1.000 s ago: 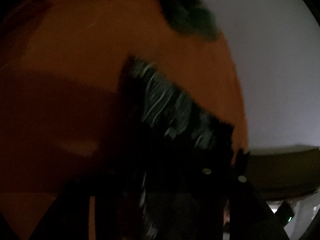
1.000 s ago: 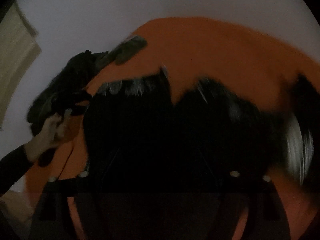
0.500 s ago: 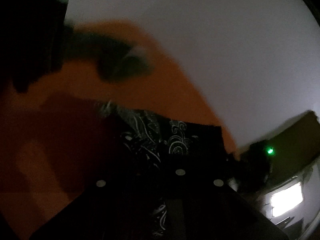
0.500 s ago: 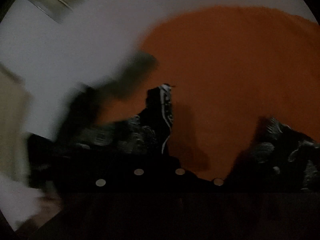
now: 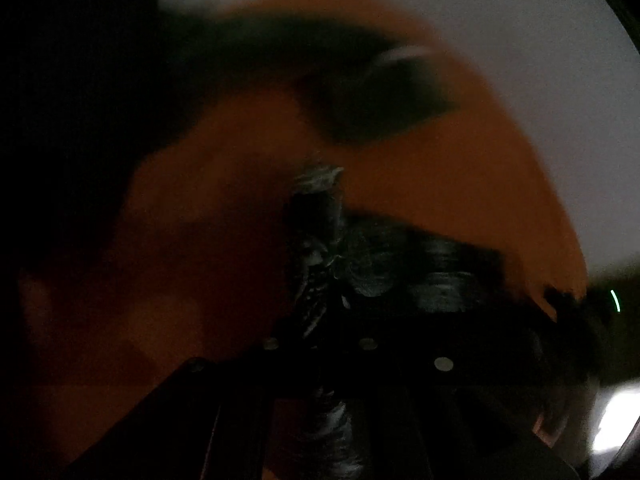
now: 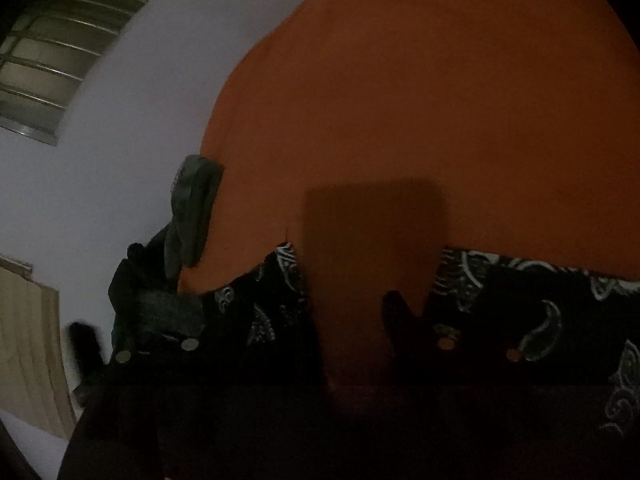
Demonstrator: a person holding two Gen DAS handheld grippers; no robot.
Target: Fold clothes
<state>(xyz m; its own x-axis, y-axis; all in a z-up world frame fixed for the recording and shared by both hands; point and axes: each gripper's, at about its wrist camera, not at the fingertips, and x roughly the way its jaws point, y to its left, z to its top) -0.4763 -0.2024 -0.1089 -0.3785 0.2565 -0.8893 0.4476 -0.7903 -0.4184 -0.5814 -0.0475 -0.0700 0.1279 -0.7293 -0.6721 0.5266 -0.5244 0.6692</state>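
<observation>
A black garment with a pale paisley print (image 6: 532,312) lies on the orange cloth surface (image 6: 420,100). In the left wrist view a bunched fold of that garment (image 5: 320,216) rises between the fingers of my left gripper (image 5: 320,320); the jaws pinch it while starting to open. My right gripper (image 6: 360,320) is opening. Only the shadowed orange surface shows in the gap between its fingers. Printed fabric (image 6: 280,280) lies to either side of them. The picture is dark and the left wrist view is blurred.
A dark grey-green folded item (image 6: 196,208) sits at the orange surface's left edge, blurred in the other view (image 5: 380,100). Pale wall (image 6: 120,152), a barred window (image 6: 60,60) and wooden furniture (image 6: 32,340) lie beyond. A dark blurred mass (image 5: 80,120) fills the left wrist's upper left.
My right gripper has let go of the garment and spread its fingers, dropping closer to the orange surface. The left gripper keeps its pinch on the fabric and has swung sideways.
</observation>
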